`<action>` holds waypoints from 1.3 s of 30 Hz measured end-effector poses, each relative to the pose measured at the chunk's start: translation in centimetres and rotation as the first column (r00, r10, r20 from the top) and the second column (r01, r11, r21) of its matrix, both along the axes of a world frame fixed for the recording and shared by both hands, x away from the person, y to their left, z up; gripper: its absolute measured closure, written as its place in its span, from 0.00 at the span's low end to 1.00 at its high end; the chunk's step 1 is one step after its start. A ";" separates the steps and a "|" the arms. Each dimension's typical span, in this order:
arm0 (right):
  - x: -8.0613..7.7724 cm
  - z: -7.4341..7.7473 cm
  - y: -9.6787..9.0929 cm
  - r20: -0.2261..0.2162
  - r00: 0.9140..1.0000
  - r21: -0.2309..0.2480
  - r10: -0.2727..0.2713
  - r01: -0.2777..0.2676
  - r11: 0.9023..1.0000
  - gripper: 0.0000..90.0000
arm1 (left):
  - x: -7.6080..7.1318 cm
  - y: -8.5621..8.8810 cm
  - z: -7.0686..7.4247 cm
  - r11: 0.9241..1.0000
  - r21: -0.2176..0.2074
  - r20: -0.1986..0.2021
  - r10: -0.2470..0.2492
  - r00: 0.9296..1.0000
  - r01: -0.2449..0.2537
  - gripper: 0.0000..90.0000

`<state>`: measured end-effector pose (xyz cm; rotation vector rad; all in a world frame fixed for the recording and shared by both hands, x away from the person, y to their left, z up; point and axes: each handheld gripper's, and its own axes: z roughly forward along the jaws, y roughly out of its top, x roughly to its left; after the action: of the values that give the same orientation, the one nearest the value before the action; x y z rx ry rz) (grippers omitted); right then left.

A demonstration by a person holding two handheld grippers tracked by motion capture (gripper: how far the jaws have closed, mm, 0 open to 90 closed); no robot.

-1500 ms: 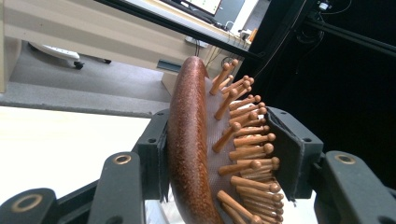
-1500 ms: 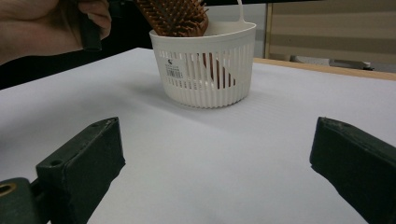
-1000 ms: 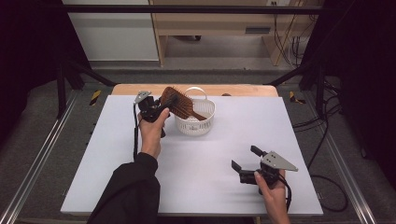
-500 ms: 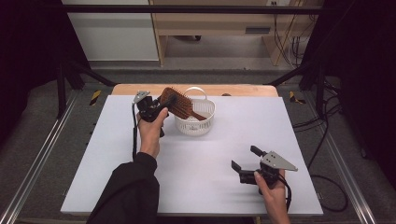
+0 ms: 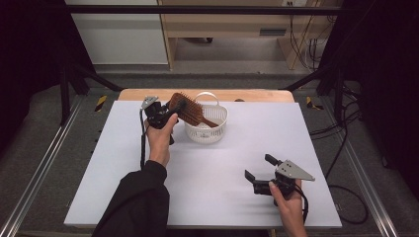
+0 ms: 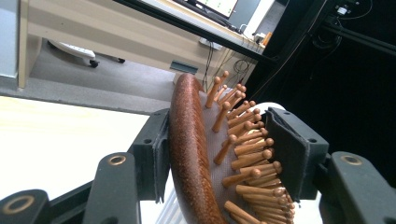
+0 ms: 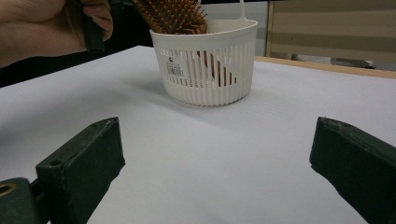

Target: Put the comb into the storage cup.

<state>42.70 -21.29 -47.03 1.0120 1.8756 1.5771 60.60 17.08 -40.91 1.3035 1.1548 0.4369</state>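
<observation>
A brown wooden hairbrush (image 5: 193, 113) leans tilted over a white slotted basket (image 5: 206, 134) at the back middle of the table, its handle down inside the basket. My left gripper (image 5: 178, 109) grips the brush head: one pad lies on the wooden back (image 6: 189, 154) and the bristle tips meet the other pad. Its jaws have just been opening a little with the brush still between them. My right gripper (image 5: 259, 166) rests low at the front right, jaws wide apart with nothing between them. The right gripper view faces the basket (image 7: 210, 70) and the brush (image 7: 173, 14).
The white table sheet (image 5: 222, 163) is bare between the basket and the right gripper. A wooden strip (image 5: 257, 94) runs along the far edge. Metal rails flank the table, and cables (image 5: 346, 148) lie on the floor at the right.
</observation>
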 end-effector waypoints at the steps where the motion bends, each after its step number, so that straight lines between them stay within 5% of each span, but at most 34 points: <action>1: 0.0 0.0 0.0 0.000 1.000 0.001 0.000 0.000 1.000 0.04 | 0.0 0.0 0.0 1.000 0.000 0.000 0.002 1.000 -0.002 0.47; 39: 0.0 -0.1 0.0 -0.008 1.000 -0.003 0.007 -0.007 1.000 0.04 | 0.4 0.1 -0.3 0.999 0.011 0.002 0.032 0.999 -0.032 0.43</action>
<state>42.75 -21.26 -47.09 1.0139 1.8880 1.5761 60.97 17.13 -41.20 1.2958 1.1749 0.4687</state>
